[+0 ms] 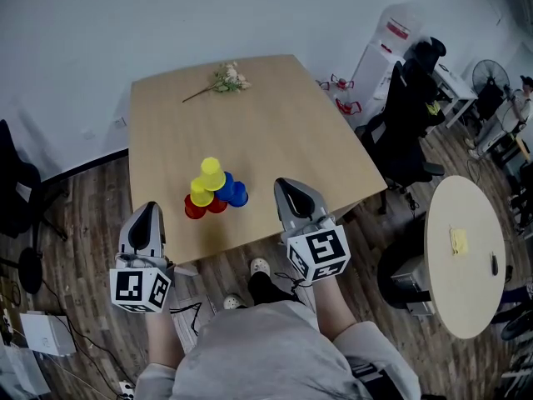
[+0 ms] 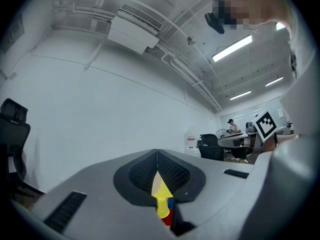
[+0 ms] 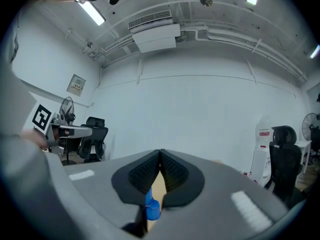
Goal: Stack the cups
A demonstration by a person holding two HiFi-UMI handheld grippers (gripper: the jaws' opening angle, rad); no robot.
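Small cups stand in a tight pile near the front of the wooden table (image 1: pixel 275 115). A yellow cup (image 1: pixel 211 171) sits on top, with a second yellow cup (image 1: pixel 201 194), blue cups (image 1: pixel 233 192) and red cups (image 1: pixel 196 209) under and around it. My left gripper (image 1: pixel 148 207) is shut and empty at the table's front left edge, just left of the pile. The right gripper (image 1: pixel 286 185) is also shut and empty, a little right of the blue cups. Past the shut left gripper (image 2: pixel 157 159) a yellow cup (image 2: pixel 162 205) shows. Past the right gripper (image 3: pixel 160 156) a blue cup (image 3: pixel 152 209) shows.
A sprig of pale flowers (image 1: pixel 223 80) lies at the table's far edge. Black office chairs (image 1: pixel 408 132) stand to the right, with a round table (image 1: pixel 465 257) nearer and a white water dispenser (image 1: pixel 390 44) by the wall. The person's feet (image 1: pixel 260 267) show below the front edge.
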